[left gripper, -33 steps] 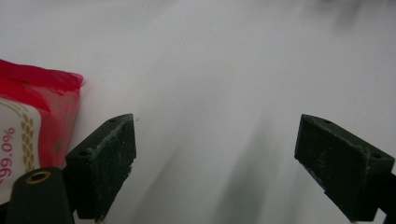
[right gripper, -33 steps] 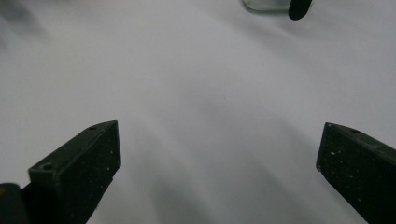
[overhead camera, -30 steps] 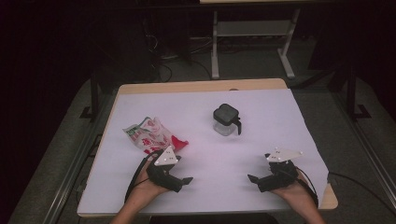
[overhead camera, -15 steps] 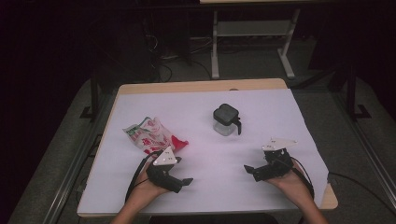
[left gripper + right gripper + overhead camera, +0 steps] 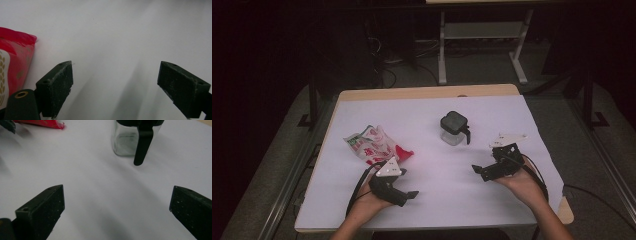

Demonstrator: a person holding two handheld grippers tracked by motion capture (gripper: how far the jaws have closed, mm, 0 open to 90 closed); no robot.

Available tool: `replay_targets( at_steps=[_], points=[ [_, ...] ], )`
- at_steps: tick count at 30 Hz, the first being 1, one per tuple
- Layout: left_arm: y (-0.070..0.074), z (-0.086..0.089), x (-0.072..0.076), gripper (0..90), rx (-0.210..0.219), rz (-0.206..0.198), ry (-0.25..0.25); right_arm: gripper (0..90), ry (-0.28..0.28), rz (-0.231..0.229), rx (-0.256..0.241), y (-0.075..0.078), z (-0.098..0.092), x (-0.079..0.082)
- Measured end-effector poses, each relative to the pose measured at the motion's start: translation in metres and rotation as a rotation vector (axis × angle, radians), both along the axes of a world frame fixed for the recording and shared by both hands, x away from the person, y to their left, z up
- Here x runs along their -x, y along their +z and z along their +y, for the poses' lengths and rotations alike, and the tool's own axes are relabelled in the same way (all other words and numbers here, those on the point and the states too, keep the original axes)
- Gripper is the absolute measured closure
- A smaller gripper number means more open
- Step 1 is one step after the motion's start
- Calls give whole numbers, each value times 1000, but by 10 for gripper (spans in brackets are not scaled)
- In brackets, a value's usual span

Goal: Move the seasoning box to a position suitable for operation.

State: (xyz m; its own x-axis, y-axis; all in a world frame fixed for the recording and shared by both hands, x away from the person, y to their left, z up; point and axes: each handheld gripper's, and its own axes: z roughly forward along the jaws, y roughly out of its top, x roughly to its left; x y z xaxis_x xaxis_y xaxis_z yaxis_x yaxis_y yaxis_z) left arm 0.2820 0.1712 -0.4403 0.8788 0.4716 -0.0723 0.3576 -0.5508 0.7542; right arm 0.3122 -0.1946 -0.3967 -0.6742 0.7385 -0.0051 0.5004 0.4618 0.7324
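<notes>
Left hand-held gripper (image 5: 404, 194) low over the white table (image 5: 432, 200), jaws spread wide, nothing between them. Seen along those jaws in the left gripper view (image 5: 115, 82): bare white surface ahead, and the red edge of the snack bag (image 5: 12, 62) just off to the side, not touching. Same crumpled red-and-white bag (image 5: 374, 145) in the high view, lying flat just beyond the left hand (image 5: 372, 200). Right hand-held gripper (image 5: 482, 171) out on the right side of the table, angled inward, jaws also wide apart and empty. Right gripper view (image 5: 117, 212) looking straight toward the glass jar (image 5: 126, 141), upright, black handle hanging down its front, clear of the jaws. Jar (image 5: 454, 129) with its black lid standing near mid-table, between bag and right gripper, apart from both.
</notes>
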Motion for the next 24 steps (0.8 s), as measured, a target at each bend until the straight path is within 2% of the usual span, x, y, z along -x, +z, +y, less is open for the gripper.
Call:
replay_targets(
  at_steps=[2,6,11,14,17,19,20,21,23,24],
  points=[
    [0,0,1,127,5,0,1,0,-4,7,-6,3,1,-2],
    [0,1,0,127,12,-1,3,0,23,4,25,9,6,-10],
    [-1,1,1,130,18,5,4,0,39,3,32,16,14,-22],
    [0,0,1,130,9,10,-2,0,47,17,56,19,19,-30],
    [0,0,1,130,11,4,-2,0,52,33,42,23,22,-37],
    [0,0,2,130,9,4,-1,0,53,28,68,26,26,-41],
    [0,0,2,130,12,8,0,0,54,23,57,27,27,-44],
    [0,0,2,130,11,6,-3,0,52,39,56,29,27,-47],
    [-1,0,2,130,11,7,-4,0,53,31,78,31,30,-51],
    [0,0,2,130,12,7,-5,0,56,37,71,32,31,-53]
  ],
)
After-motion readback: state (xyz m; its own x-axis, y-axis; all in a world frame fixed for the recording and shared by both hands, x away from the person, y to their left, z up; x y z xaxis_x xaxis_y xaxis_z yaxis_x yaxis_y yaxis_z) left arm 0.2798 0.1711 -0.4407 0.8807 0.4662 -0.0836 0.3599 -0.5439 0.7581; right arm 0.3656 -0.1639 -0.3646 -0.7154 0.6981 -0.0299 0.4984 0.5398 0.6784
